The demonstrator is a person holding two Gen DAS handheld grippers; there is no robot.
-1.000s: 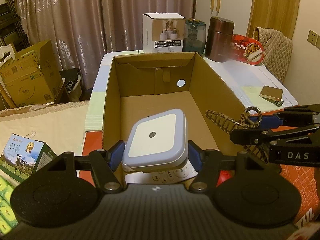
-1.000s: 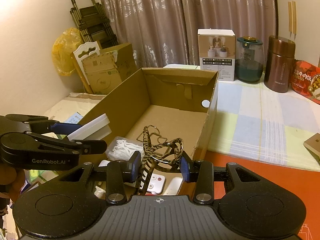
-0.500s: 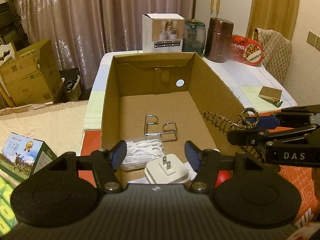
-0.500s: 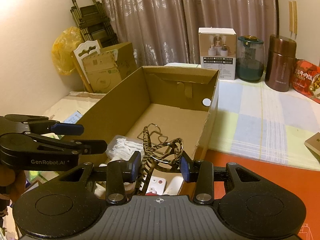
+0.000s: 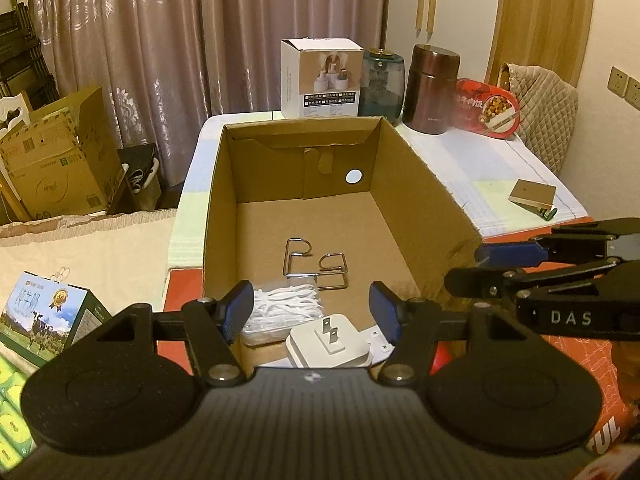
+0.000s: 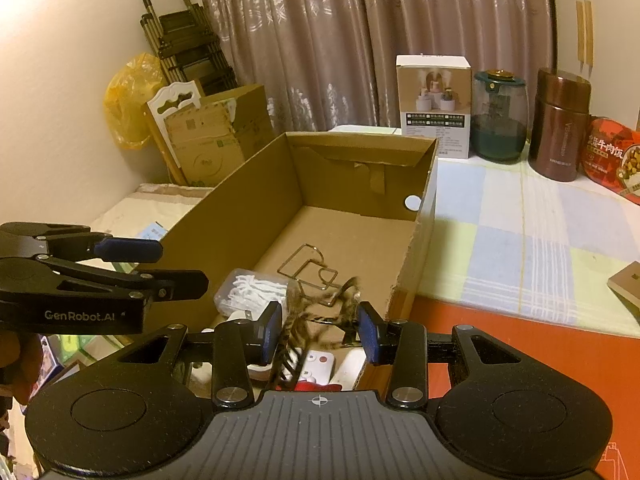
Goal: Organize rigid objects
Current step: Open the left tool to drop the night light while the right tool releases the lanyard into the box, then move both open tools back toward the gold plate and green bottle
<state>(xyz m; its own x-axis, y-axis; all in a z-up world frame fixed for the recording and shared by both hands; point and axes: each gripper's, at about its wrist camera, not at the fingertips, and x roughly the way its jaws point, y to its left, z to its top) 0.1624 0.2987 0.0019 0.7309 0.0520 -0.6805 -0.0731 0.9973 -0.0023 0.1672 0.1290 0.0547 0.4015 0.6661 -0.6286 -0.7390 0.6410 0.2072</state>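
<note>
An open cardboard box (image 5: pixel 420 184) (image 6: pixel 256 200) stands on the table. In it lie a wire holder (image 5: pixel 316 264) (image 6: pixel 312 268), a clear case of white floss picks (image 5: pixel 280 308) (image 6: pixel 248 292), a white plug-in night light (image 5: pixel 328 340) with its prongs up, and a white remote (image 6: pixel 318 362). My left gripper (image 5: pixel 312 312) is open and empty above the night light. My right gripper (image 6: pixel 320 332) is open over the box's near end; a leopard-print hair claw (image 6: pixel 316 312) is blurred between its fingers, falling free.
Behind the box stand a white product box (image 5: pixel 320 76), a teal jar (image 5: pixel 380 84), a brown canister (image 5: pixel 432 88) and a red food tin (image 5: pixel 488 108). A small tan box (image 5: pixel 534 194) lies on the checked cloth. A milk carton (image 5: pixel 40 316) is at the left.
My left gripper opened and dropped the night light into the box, prongs up. My right gripper has just opened, and the hair claw is dropping into the box.
</note>
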